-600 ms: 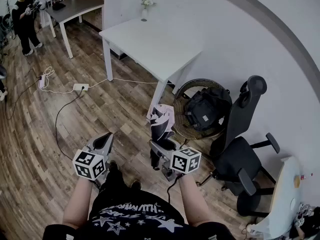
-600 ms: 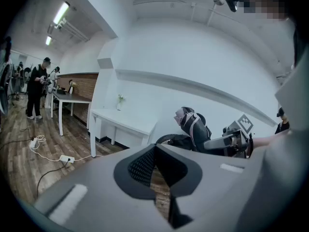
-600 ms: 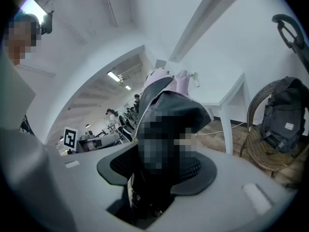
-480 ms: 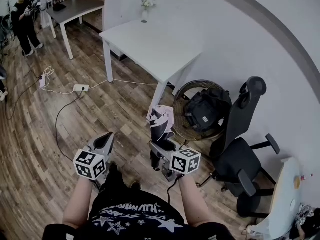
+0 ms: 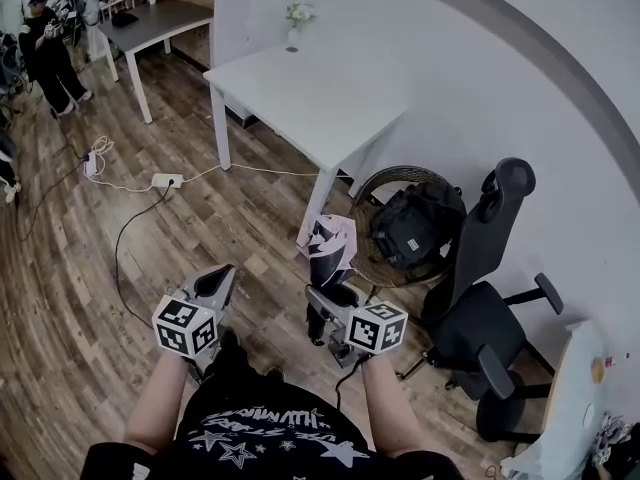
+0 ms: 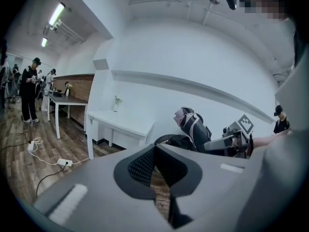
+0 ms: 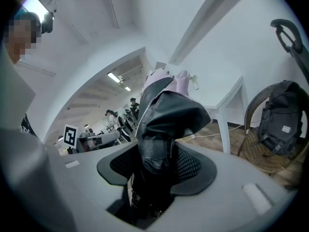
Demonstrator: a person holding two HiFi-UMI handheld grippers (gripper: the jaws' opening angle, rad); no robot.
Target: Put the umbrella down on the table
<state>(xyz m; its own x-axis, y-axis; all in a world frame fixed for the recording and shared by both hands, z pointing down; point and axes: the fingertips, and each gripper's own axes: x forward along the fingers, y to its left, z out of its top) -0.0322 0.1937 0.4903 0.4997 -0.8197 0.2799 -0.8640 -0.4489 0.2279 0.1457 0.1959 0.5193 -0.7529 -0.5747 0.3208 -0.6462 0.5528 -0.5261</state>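
- Umbrella (image 5: 328, 253): folded, dark fabric with a pale end. It is in the air over the wood floor (image 5: 200, 238) ahead of my right side, and not yet on the worktop.
- Grip: my right tool (image 5: 324, 303) pinches the umbrella low on its bundled fabric. In the right gripper view the bundle fills the gap between both pads (image 7: 190, 166). The jaws stand wide only because the bundle is thick.
- Most of the umbrella's length sticks out beyond the jaws, pointing toward the worktop. Judgement: a low hold leaves the long end free to be laid flat first.
- Left tool (image 5: 214, 286): jaws pressed together at the tips with nothing between them. It is held beside the right tool, apart from the umbrella. Judgement: it is kept clear as a spare, since one tool carries the load.
- Worktop (image 5: 300, 98): white, ahead of me and well apart from the umbrella. It is bare apart from a small vase of flowers (image 5: 294, 28) at the far corner, so there is plenty of room to lay the umbrella down.
- Surroundings: a backpack (image 5: 408, 230) sits in a wicker chair (image 5: 372, 260) just right of the umbrella. An office chair (image 5: 490, 318) is farther right, and a power strip (image 5: 167, 180) lies on the floor to the left.
- Stage, as I judge it: the carry. What remains is the approach, lowering the umbrella and letting go.
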